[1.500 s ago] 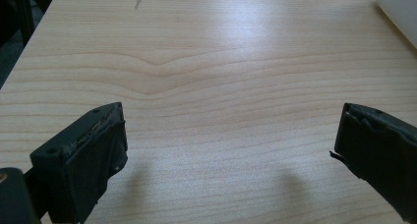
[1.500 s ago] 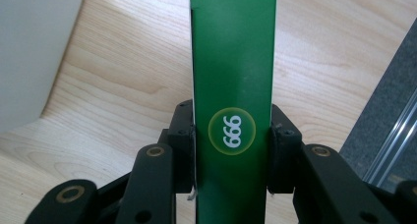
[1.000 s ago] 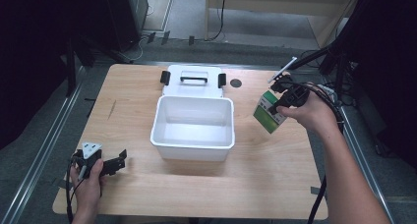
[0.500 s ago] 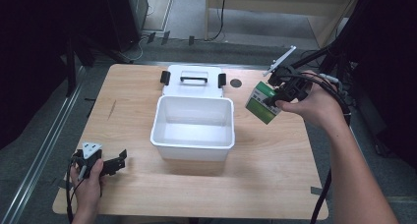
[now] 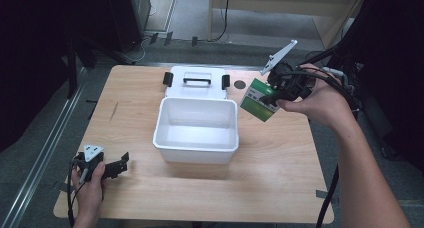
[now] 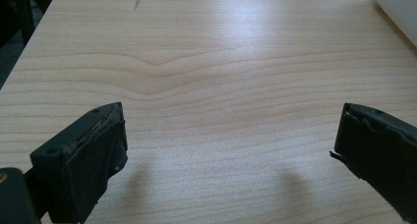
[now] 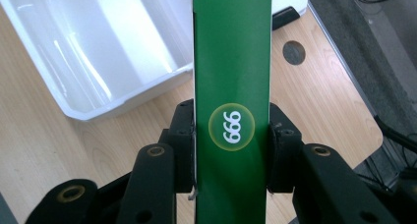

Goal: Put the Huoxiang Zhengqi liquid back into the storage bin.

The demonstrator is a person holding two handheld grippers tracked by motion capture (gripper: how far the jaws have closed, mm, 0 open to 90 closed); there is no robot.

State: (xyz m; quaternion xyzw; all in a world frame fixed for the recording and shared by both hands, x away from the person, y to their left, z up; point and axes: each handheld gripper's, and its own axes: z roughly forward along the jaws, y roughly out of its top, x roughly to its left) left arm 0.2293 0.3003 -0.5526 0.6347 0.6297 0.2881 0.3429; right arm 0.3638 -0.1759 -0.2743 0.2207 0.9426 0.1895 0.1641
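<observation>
A light wooden table (image 5: 280,178) with rounded corners is standing on a grey floor (image 5: 45,138), with dark equipment looming at the room's left and right edges and pale wooden furniture (image 5: 270,3) sitting beyond the far side. A round hole (image 5: 240,84) is showing in the tabletop near the far edge. At the table's middle an open white plastic bin (image 5: 196,130) is sitting, and its white lid (image 5: 196,83), with a handle and 2 black latches, is lying flat just behind it. The right gripper (image 5: 274,94) is hovering above the table just right of the bin's far right corner, its 2 jaws pressing closed on the sides of a green carton (image 5: 257,100). In the right gripper view the carton (image 7: 232,106) is standing upright between the jaws, showing a round emblem reading 999, with the bin (image 7: 98,52) lying beyond it to the left. The left gripper (image 5: 118,165) is resting low at the table's near left corner, well apart from the bin, its jaws spreading wide with bare wood between them.
</observation>
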